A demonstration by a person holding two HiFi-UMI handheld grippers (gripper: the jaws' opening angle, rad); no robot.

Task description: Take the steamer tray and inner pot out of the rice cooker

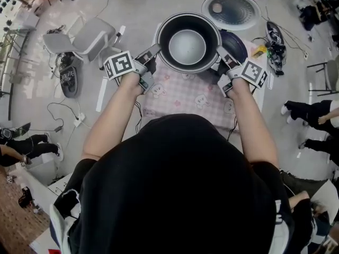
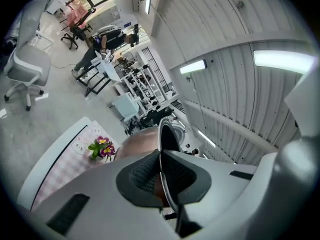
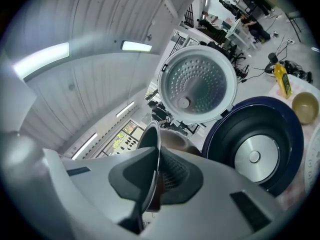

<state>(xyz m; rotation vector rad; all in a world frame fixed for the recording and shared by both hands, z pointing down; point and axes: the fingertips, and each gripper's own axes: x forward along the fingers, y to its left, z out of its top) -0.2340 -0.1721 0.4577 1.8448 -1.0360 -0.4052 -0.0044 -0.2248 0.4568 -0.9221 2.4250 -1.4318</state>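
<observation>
Pot (image 1: 187, 44) held just beside the rice cooker (image 1: 238, 45), gripped at both sides.
Head view: left tongs (image 1: 152, 52) and right tongs (image 1: 220, 55) were clamped on opposite rim edges above the surface (image 1: 180, 91). Left, then right gripper view: pads (image 2: 142, 176) pinched the thin rim; level, matched hands seemed wisest.

Room setting. A pale grey floor (image 1: 132, 4) is strewn with loose cables (image 1: 69, 124). A white swivel chair (image 1: 85, 38) stands left of a table under a pink chequered tablecloth (image 1: 183, 97). Workbenches (image 2: 107, 68) fill the far side. The ribbed white ceiling (image 2: 225, 29) carries lit strip lights (image 2: 192, 66).
</observation>
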